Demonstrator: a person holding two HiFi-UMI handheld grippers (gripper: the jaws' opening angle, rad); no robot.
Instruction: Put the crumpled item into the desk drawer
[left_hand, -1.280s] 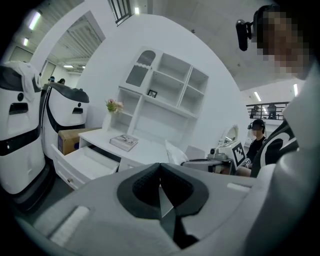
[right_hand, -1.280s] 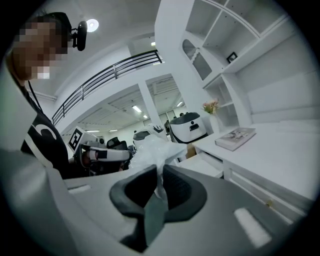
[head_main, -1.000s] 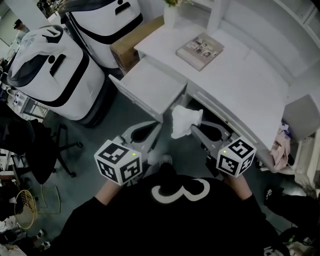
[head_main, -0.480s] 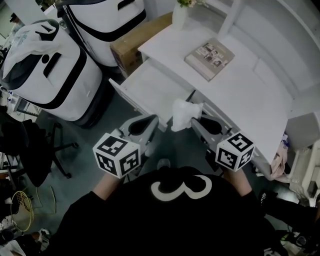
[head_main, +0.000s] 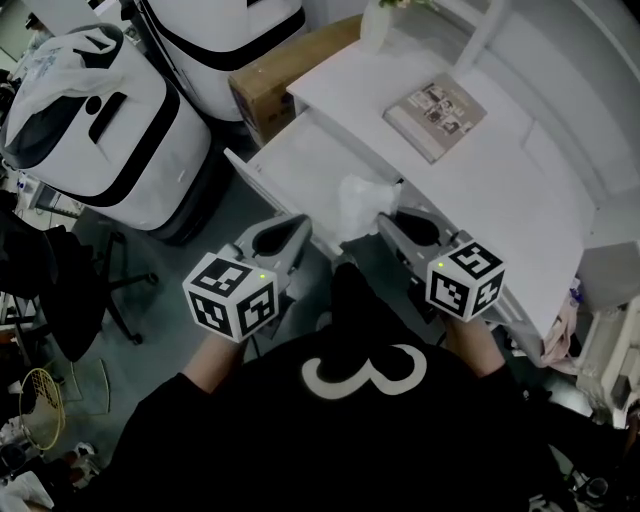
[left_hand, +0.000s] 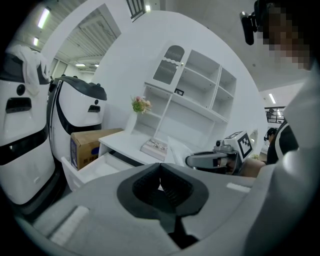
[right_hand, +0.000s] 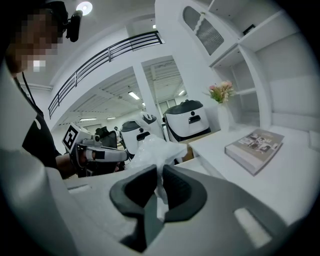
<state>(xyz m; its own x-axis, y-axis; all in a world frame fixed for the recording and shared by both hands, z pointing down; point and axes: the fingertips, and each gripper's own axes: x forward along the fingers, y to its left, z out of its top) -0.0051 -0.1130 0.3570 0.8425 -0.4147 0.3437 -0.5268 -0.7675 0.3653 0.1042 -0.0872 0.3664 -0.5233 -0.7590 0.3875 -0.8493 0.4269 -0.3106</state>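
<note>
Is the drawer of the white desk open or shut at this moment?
Open. The drawer is pulled out from the desk, and its white inside shows from above.

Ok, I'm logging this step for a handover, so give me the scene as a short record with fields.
crumpled item: white, thin, held in the air beside the drawer's near edge
right gripper: shut on the crumpled item
left gripper: shut, nothing in it
drawer: pulled open
desk: white, with a book lying flat on top
task state: crumpled item not yet in the drawer
</note>
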